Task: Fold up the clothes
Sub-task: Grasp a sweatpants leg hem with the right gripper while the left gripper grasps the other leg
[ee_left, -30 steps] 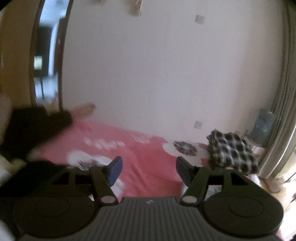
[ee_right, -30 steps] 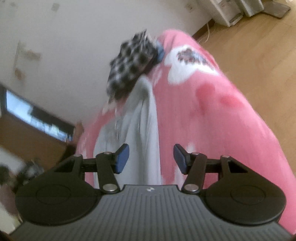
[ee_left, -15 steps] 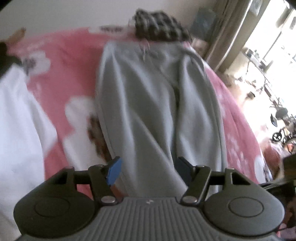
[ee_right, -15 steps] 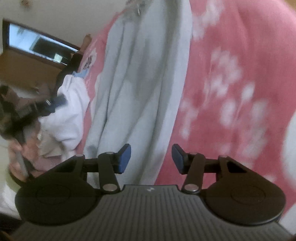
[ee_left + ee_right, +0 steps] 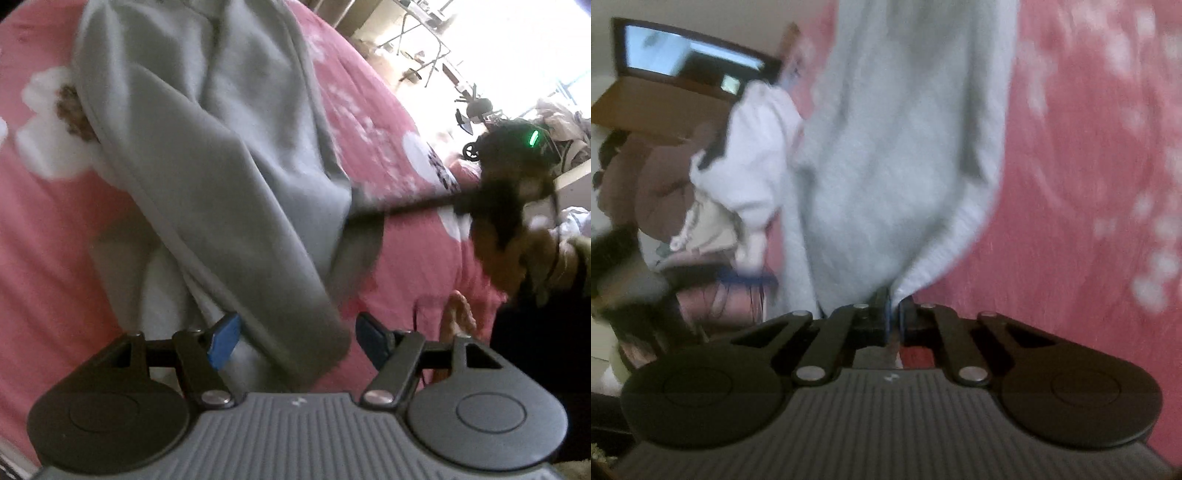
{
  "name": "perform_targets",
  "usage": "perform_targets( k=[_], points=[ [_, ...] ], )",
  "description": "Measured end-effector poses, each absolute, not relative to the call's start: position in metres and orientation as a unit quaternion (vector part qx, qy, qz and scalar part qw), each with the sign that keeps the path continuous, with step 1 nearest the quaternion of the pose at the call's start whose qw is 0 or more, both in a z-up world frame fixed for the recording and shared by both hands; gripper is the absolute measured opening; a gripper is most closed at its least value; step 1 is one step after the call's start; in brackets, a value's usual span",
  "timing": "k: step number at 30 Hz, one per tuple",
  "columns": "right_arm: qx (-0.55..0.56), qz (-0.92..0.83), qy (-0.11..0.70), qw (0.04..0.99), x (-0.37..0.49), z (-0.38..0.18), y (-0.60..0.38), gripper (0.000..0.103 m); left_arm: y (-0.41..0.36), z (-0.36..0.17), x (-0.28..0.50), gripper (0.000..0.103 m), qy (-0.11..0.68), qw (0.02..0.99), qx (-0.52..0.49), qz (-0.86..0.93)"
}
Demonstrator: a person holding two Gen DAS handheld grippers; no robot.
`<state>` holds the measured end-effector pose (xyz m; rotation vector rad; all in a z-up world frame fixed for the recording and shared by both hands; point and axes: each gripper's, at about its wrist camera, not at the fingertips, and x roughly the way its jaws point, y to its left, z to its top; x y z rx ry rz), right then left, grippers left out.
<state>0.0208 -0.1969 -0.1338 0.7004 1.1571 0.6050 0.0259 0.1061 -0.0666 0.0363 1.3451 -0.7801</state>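
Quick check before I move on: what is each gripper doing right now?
Left gripper: jaws opening, the cuff of the grey trousers between them, not clamped.
Right gripper: shut on the hem of the grey trousers.

You are in a bedroom of a lived-in home. The pink bedspread [image 5: 55, 229] with white flower prints fills most of both views, and grey sweatpants [image 5: 207, 158] lie spread on it. In the right wrist view, at nine o'clock, a white garment [image 5: 757, 155] tops a heap of other clothes, and at ten o'clock a dark-framed mirror or screen [image 5: 687, 59] hangs on a pale wall. In the left wrist view, at one o'clock, bright daylight floods a cluttered floor with folding metal frames [image 5: 424, 48].
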Motion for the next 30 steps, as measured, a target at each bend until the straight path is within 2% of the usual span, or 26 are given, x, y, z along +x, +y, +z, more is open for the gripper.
perform_targets(
  k=[3, 5, 9, 14, 17, 18, 20, 21, 22, 24, 26, 28, 29, 30],
  points=[
    [0.317, 0.262, 0.481, 0.774, 0.038, -0.106, -0.211, 0.002, 0.102, -0.077, 0.022, 0.070, 0.619, 0.709, -0.020, -0.337],
    [0.323, 0.240, 0.459, 0.792, 0.046, -0.097, -0.225, 0.002, 0.098, -0.082, 0.023, 0.063, 0.620, 0.712, -0.041, -0.328],
    [0.351, 0.182, 0.415, 0.819, 0.048, -0.088, -0.258, 0.002, 0.093, -0.075, 0.024, 0.063, 0.601, 0.725, -0.063, -0.330],
    [0.409, 0.125, 0.376, 0.822, 0.036, -0.107, -0.292, 0.003, 0.082, -0.069, 0.030, 0.069, 0.584, 0.739, -0.065, -0.330],
    [0.422, 0.138, 0.404, 0.800, 0.030, -0.130, -0.296, 0.007, 0.074, -0.074, 0.034, 0.074, 0.586, 0.745, -0.065, -0.312],
    [0.425, 0.146, 0.411, 0.793, 0.027, -0.136, -0.293, 0.010, 0.071, -0.077, 0.034, 0.074, 0.587, 0.745, -0.065, -0.310],
    [0.432, 0.160, 0.418, 0.783, 0.024, -0.145, -0.287, 0.026, 0.068, -0.079, 0.034, 0.074, 0.585, 0.748, -0.066, -0.305],
    [0.435, 0.164, 0.419, 0.779, 0.024, -0.149, -0.284, 0.040, 0.065, -0.078, 0.035, 0.073, 0.582, 0.753, -0.064, -0.302],
    [0.438, 0.169, 0.421, 0.776, 0.023, -0.153, -0.281, 0.044, 0.061, -0.079, 0.035, 0.069, 0.579, 0.757, -0.059, -0.296],
    [0.439, 0.174, 0.426, 0.771, 0.028, -0.161, -0.274, 0.045, 0.051, -0.079, 0.035, 0.054, 0.573, 0.767, -0.043, -0.286],
    [0.436, 0.176, 0.439, 0.766, 0.034, -0.171, -0.269, 0.045, 0.038, -0.078, 0.035, 0.034, 0.559, 0.780, -0.001, -0.280],
    [0.435, 0.179, 0.450, 0.759, 0.041, -0.180, -0.266, 0.045, 0.027, -0.078, 0.027, 0.021, 0.533, 0.795, 0.060, -0.283],
    [0.433, 0.183, 0.455, 0.756, 0.043, -0.182, -0.263, 0.044, 0.024, -0.077, 0.022, 0.017, 0.519, 0.801, 0.087, -0.286],
    [0.422, 0.184, 0.460, 0.759, 0.043, -0.182, -0.260, 0.036, 0.023, -0.077, 0.017, 0.015, 0.508, 0.805, 0.106, -0.287]
  ],
)
